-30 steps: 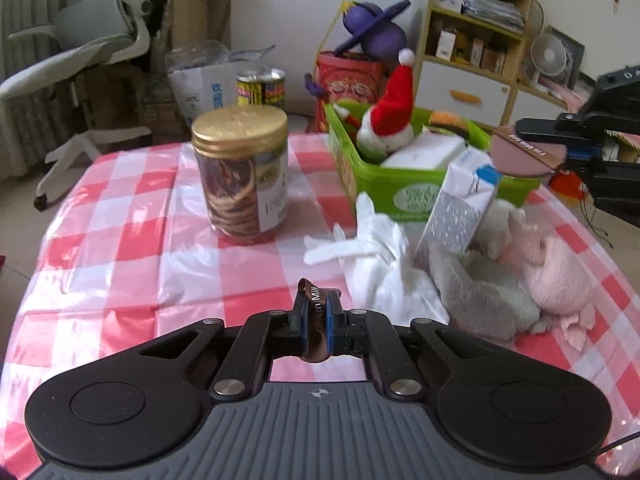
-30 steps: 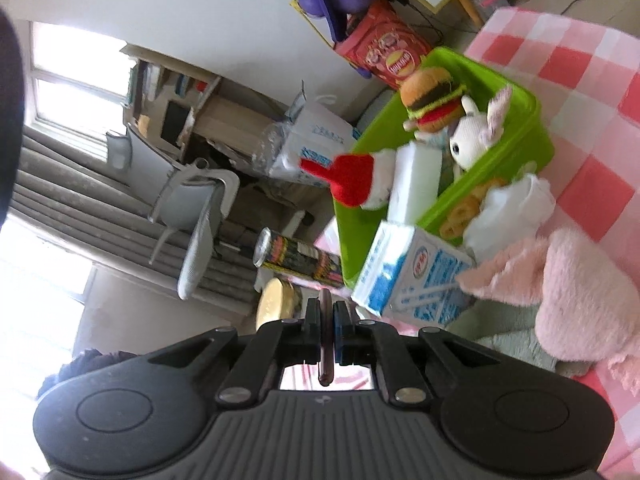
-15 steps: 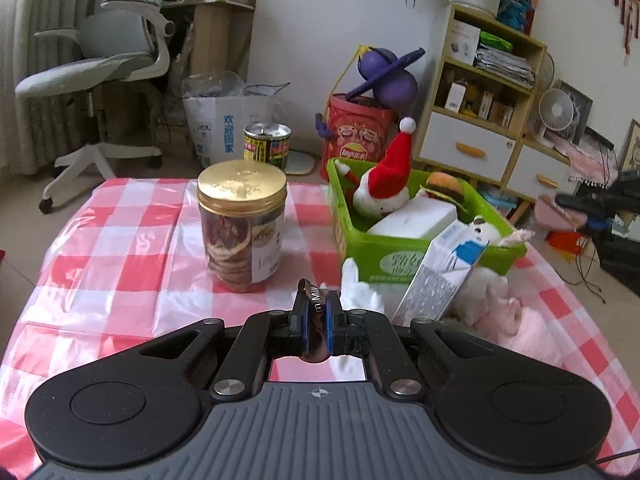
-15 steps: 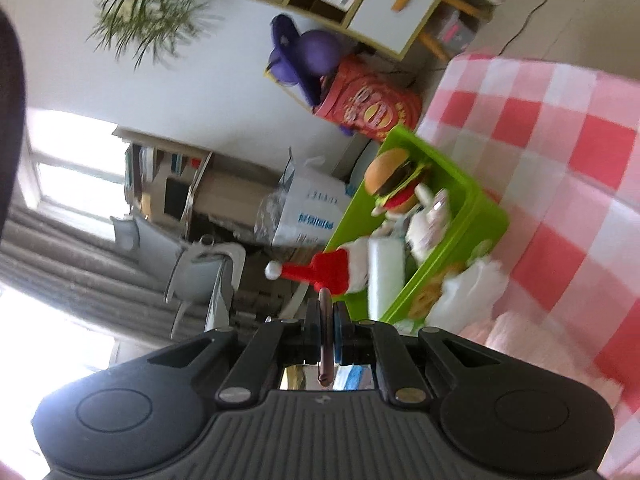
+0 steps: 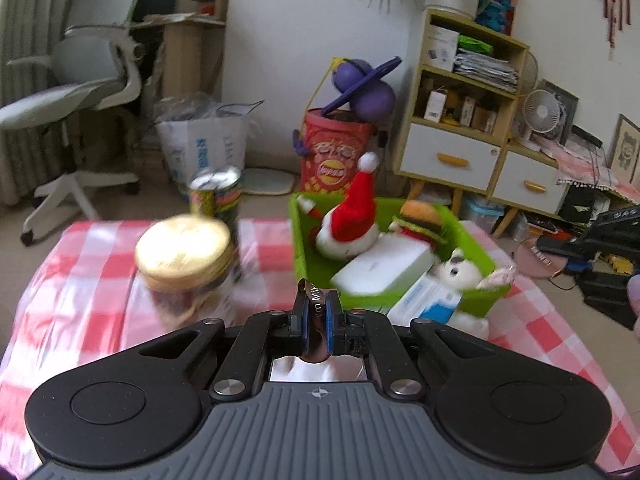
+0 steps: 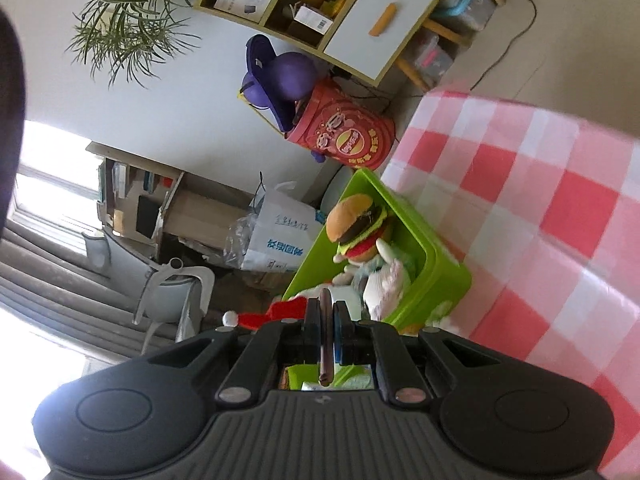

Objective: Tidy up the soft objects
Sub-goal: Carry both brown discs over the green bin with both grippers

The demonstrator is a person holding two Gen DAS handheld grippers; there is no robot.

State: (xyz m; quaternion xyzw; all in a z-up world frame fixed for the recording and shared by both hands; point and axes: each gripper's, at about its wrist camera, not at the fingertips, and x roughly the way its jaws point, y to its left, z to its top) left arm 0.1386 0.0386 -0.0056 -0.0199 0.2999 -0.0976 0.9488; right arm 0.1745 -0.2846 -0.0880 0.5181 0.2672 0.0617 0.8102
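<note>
A green bin (image 5: 304, 256) on the checked table holds a Santa-hat plush (image 5: 356, 208), a burger plush (image 5: 420, 216), a white plush animal (image 5: 456, 268) and a white box (image 5: 384, 264). My left gripper (image 5: 316, 300) hovers in front of the bin, shut on a thin brown wrapper with white lettering (image 5: 314, 298). The right gripper (image 6: 327, 308) is rolled on its side and shut on a thin brown flat piece (image 6: 326, 344) seen edge-on. It faces the green bin (image 6: 436, 264) and the burger plush (image 6: 360, 228). In the left wrist view that piece (image 5: 536, 258) shows at far right.
A gold-lidded jar (image 5: 184, 248) and a drink can (image 5: 216, 196) stand left of the bin. A blue-and-white carton (image 5: 432, 300) leans on the bin's front. Behind the table are a red snack tub (image 5: 336, 156), an office chair (image 5: 84, 88) and a shelf unit (image 5: 468, 92).
The left view has risen and pulled back, so the pink and grey plush and the white gloves have dropped out of sight. The right view swung past the carton and pink plush toward the bin's far end.
</note>
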